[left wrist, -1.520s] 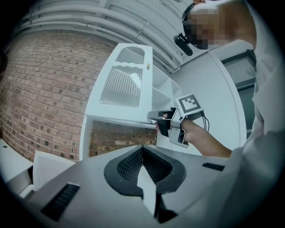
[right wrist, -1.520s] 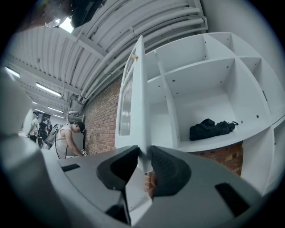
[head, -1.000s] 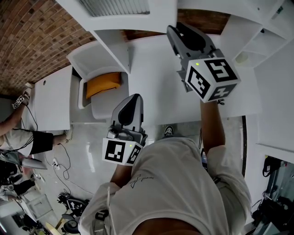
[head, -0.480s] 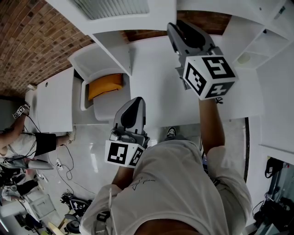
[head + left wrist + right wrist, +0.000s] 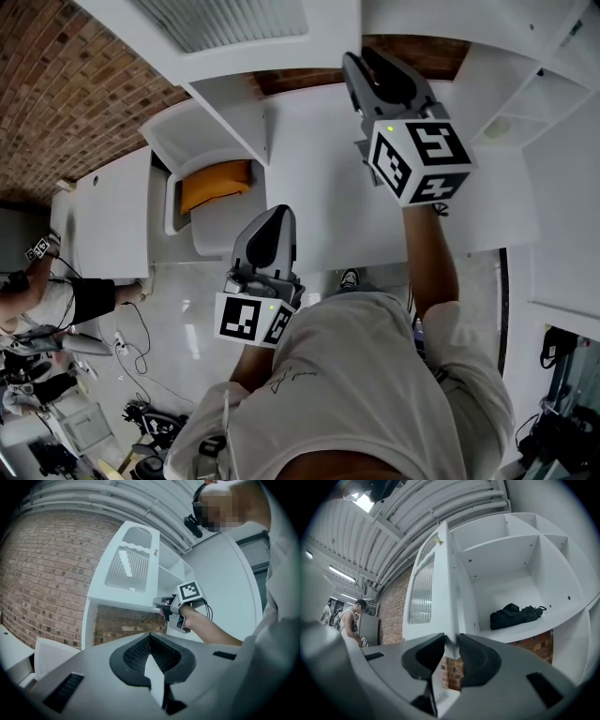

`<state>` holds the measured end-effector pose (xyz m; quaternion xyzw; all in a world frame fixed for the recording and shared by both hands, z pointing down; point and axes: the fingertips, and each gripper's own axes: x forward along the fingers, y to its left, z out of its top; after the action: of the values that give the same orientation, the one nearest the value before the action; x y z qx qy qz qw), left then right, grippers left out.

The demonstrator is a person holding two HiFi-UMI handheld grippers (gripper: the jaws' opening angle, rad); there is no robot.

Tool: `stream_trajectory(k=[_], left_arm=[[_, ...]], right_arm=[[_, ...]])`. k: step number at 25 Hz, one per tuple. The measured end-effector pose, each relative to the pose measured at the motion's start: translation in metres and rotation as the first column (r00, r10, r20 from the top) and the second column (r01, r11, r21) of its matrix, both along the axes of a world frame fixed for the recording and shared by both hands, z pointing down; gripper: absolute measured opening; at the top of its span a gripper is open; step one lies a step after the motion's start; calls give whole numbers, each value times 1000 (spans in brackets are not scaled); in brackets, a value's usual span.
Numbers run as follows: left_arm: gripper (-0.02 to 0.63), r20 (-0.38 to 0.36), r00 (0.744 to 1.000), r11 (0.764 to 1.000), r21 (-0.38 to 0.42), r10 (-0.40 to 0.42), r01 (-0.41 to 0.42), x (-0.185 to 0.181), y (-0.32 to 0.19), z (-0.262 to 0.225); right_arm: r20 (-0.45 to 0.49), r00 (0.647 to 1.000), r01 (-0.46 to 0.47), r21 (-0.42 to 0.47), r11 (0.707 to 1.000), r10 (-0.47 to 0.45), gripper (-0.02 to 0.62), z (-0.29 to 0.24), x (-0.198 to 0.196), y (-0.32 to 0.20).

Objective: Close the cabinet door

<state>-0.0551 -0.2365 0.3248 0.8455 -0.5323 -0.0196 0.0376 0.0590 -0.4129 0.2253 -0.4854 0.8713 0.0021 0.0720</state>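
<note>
The right gripper [image 5: 452, 649] pinches the bottom edge of the open cabinet door [image 5: 427, 588], evidently to swing it right and shut, while the left gripper [image 5: 150, 639] hangs low, jaws pressed together and empty; a black bag [image 5: 516, 613] lies far back on the shelf [image 5: 534, 626], apparently clear of the sweep.

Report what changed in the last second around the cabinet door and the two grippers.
Little moved. The right gripper, clamped on the edge of the cabinet door, drifted slightly left in the head view. More of the door's ribbed panel shows, so it may be swinging a little. The left gripper sank slightly toward the person's body. Nothing was taken or released; the orange item stayed put.
</note>
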Motion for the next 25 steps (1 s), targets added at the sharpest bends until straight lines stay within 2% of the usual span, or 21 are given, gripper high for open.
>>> stream_trajectory(k=[25], left_arm=[[15,-7,1000,1000,0,-23,23,-6,-15,0]], right_arm=[[-50,996,-72,27,997,73,95,-2,2,-33]])
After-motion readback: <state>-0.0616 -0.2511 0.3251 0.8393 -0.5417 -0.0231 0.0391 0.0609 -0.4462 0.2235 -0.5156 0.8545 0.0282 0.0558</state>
